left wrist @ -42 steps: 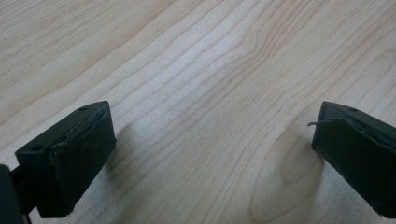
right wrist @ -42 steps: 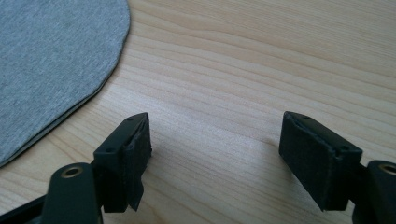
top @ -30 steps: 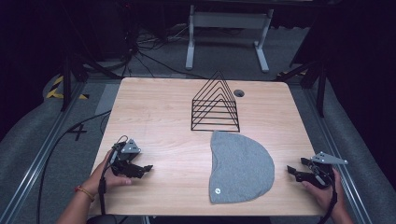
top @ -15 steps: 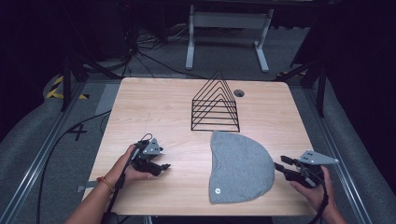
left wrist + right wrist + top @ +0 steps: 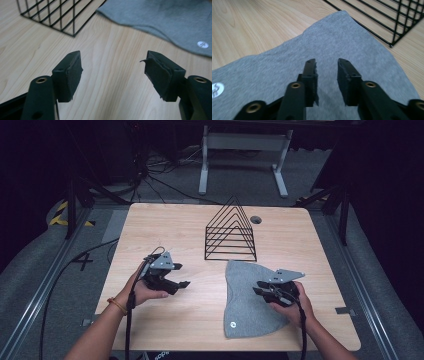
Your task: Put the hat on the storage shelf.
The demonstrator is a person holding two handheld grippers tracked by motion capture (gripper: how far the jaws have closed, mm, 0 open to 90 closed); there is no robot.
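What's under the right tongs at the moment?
The grey cloth, lying flat on the wooden table. The tongs, just closing, have a narrow gap with nothing pinched. Beneath the cloth is hidden.

One grey cloth [image 5: 250, 295], one black wire rack [image 5: 231, 234], two hand-held grippers [image 5: 182, 284], one table [image 5: 160, 225]

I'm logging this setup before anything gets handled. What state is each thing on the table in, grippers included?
Grey fabric beanie: lying flat on the table, unfolded, small round tag up.
Black triangular wire rack: upright, empty, just behind the beanie.
Left gripper: jaws wide apart over bare wood, holding nothing.
Right gripper: over the beanie, jaws narrow, have just been closing, nothing between them yet.
Light wooden table: carries the beanie and the rack.
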